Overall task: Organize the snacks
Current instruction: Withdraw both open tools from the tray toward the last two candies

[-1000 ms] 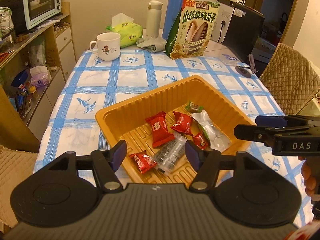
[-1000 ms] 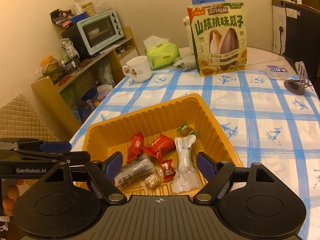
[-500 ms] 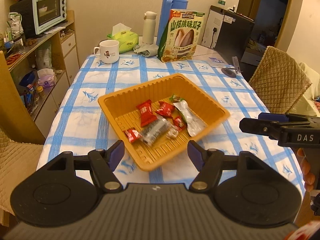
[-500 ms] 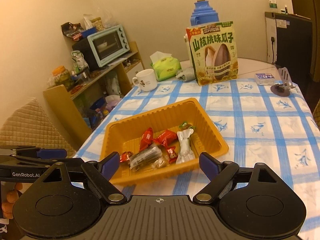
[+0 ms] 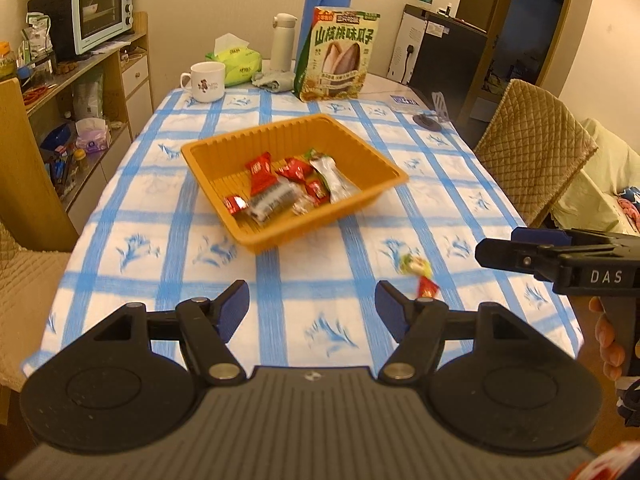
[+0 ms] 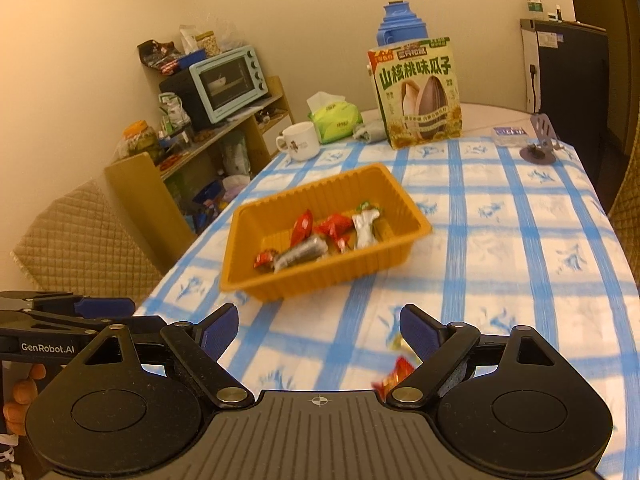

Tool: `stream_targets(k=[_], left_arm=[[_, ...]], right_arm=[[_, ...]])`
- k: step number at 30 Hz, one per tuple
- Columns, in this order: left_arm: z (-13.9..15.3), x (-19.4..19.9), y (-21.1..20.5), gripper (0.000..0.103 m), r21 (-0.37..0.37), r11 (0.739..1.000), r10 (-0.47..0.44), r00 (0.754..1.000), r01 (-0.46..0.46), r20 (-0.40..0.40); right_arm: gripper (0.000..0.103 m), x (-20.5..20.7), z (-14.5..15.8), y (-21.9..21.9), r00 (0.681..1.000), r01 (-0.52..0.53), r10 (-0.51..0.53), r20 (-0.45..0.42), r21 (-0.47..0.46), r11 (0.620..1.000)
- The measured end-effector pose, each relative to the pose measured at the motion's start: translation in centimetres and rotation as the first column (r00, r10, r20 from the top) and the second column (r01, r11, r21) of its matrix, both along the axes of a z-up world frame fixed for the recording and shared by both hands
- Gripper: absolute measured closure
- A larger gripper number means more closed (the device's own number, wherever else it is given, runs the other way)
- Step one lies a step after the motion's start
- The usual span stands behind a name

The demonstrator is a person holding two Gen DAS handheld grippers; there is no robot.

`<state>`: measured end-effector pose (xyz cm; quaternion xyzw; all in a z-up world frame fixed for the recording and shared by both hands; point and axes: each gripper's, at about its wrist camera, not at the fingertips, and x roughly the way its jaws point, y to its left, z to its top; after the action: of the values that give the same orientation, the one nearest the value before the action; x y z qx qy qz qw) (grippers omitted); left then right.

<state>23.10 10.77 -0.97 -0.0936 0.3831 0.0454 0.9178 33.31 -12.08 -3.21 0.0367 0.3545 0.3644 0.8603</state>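
An orange tray (image 5: 288, 132) (image 6: 280, 280) holds several wrapped snacks in the middle of the blue-checked table. Two loose snacks lie on the cloth near the front edge: a yellow-green candy (image 5: 416, 265) and a red candy (image 5: 427, 286), which also shows in the right wrist view (image 6: 394, 376) beside my right finger. My left gripper (image 5: 313, 312) is open and empty, above the table's front edge. My right gripper (image 6: 319, 330) is open and empty, to the right of the left one.
A large sunflower-seed bag (image 5: 340, 54), a blue thermos (image 5: 322, 16), a white flask (image 5: 282, 42), a tissue pack (image 5: 234, 62) and a mug (image 5: 206, 82) stand at the table's far end. A chair (image 5: 532, 148) is on the right, shelves with an oven (image 5: 102, 16) on the left.
Both grippers have drawn back from the tray toward the table's front edge. The two loose candies on the cloth have come into view.
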Motion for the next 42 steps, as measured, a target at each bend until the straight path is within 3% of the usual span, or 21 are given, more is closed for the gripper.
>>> stream_targets(k=[19, 42], left_arm=[[-2.3, -3.7, -5.2, 0.036, -0.034, 0.998, -0.046, 0.998, 0.044, -0.053], [-4.8, 0.0, -9.6, 0.036, -0.033, 0.986, -0.164, 0.979, 0.161, -0.124]], right_arm=[[0.015, -4.6, -2.8, -5.4, 0.998, 0.012, -0.016, -0.055, -0.059, 0.998], [0.015, -3.5, -4.9, -9.2, 0.991, 0.083, -0.094, -0.093, -0.125, 0.989]])
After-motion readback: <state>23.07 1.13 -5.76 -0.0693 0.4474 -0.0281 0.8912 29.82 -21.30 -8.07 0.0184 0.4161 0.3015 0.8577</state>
